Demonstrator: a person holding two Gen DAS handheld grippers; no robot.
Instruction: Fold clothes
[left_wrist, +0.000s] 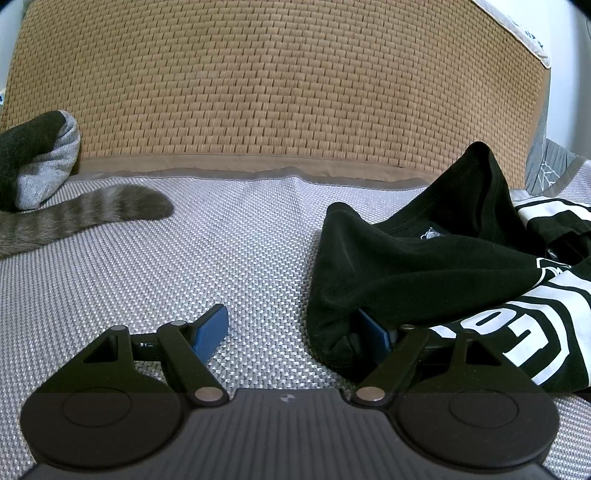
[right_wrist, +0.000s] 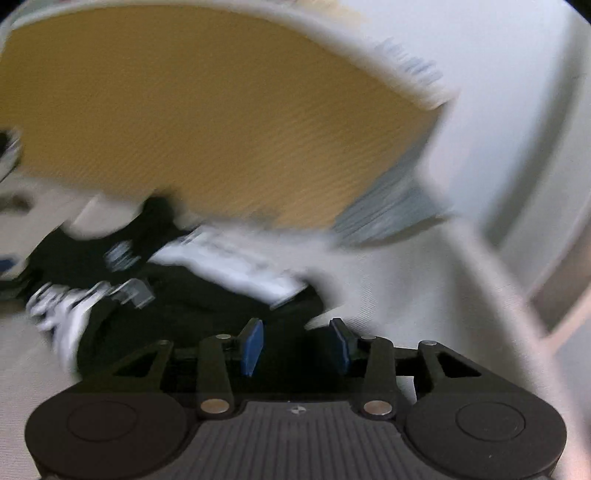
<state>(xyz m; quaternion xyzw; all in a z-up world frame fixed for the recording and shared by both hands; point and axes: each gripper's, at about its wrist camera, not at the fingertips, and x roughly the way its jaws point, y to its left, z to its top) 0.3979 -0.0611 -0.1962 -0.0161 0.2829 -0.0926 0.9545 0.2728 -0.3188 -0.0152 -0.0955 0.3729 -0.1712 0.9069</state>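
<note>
Fingers of my left gripper (left_wrist: 295, 334) stand spread, one under the crumpled black white-printed T-shirt (left_wrist: 424, 266); right gripper (right_wrist: 297, 345) part-spread, pinching nothing.

Grey woven mat (left_wrist: 229, 251) covers near surface, bumpy like basket weave. Behind it, tan woven mat (left_wrist: 273, 85) fills far side, small brick pattern, brown cloth edge (left_wrist: 236, 162) along its near side. White padded edge with small blue print (left_wrist: 524, 37) at far right corner. Plain white wall (left_wrist: 569, 92) on far right. Grey sock (left_wrist: 44, 162) and striped furry tail (left_wrist: 92, 214) lie at far left. Right wrist view too blurred for more. Light soft, even.
</note>
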